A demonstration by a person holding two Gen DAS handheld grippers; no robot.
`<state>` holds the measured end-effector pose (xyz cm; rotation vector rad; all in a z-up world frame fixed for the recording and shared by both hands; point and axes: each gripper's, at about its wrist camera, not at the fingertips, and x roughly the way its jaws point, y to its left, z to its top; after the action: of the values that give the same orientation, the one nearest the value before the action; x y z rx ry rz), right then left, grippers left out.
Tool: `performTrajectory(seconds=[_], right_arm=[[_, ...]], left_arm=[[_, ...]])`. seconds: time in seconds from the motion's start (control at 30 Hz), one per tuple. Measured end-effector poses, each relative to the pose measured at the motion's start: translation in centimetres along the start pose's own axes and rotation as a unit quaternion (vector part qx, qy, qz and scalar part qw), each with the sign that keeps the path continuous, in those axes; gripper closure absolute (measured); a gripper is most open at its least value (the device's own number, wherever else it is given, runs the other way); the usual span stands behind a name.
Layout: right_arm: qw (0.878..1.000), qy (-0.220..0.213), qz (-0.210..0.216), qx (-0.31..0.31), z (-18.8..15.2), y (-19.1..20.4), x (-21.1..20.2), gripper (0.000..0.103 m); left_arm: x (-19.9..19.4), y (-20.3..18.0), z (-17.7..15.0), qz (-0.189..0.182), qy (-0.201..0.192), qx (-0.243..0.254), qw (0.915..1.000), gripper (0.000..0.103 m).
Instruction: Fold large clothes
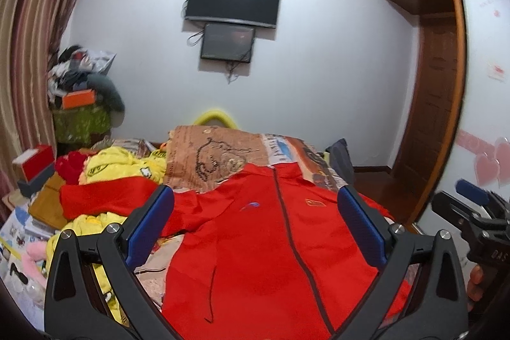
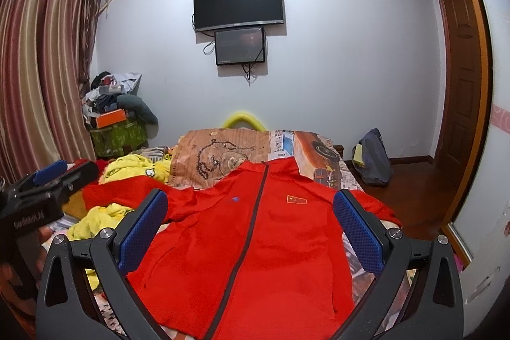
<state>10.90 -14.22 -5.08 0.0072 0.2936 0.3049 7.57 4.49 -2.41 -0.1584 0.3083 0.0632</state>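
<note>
A large red zip jacket (image 1: 255,244) lies face up on the bed, collar toward the far wall, dark zipper down its middle; it also shows in the right wrist view (image 2: 248,244). Its left sleeve (image 1: 105,196) stretches out to the left. My left gripper (image 1: 255,219) is open and empty, held above the jacket's chest. My right gripper (image 2: 251,219) is open and empty, also above the chest. The right gripper shows at the right edge of the left wrist view (image 1: 475,212), and the left gripper at the left edge of the right wrist view (image 2: 47,180).
Yellow clothes (image 1: 124,164) and a red garment (image 1: 71,166) lie in a heap at the jacket's left. A brown patterned pillow (image 1: 210,158) lies beyond the collar. A cluttered stand (image 2: 118,126) is by the curtain. A dark bag (image 2: 373,158) sits on the floor at right.
</note>
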Motion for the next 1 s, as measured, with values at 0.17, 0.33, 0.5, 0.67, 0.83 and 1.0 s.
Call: performTrajectory(seconds=[0.17,0.33,0.5,0.67,0.83,1.0], right_arm=[[1.0,0.021,-0.003,0.003,-0.2,-0.6,3.4,0.0],[0.998,0.066,0.01,0.02,-0.5,-1.9,8.1,0.0],[0.992,0.12,0.004,0.033,-1.4,-3.3,13.0,0.0],[0.982,0.186,-0.005,0.045,-3.3,-5.0,17.4,0.0],[0.966,0.254,0.0,0.056,-5.3,-6.0,21.3,0.0],[0.951,0.302,0.007,0.063,-6.9,-6.5,24.4,0.0]], left_arm=[[4.2,3.7,0.6,0.033,0.029,-0.027,0.9987,0.0],[9.5,8.8,0.8,0.085,0.082,-0.048,0.9918,0.0],[14.3,16.0,-1.1,0.104,0.149,-0.112,0.977,0.0],[17.5,22.3,-4.2,0.105,0.203,-0.176,0.9576,0.0],[19.7,27.5,-6.9,0.112,0.237,-0.229,0.9374,0.002],[21.4,32.3,-8.7,0.085,0.244,-0.294,0.9202,0.013]])
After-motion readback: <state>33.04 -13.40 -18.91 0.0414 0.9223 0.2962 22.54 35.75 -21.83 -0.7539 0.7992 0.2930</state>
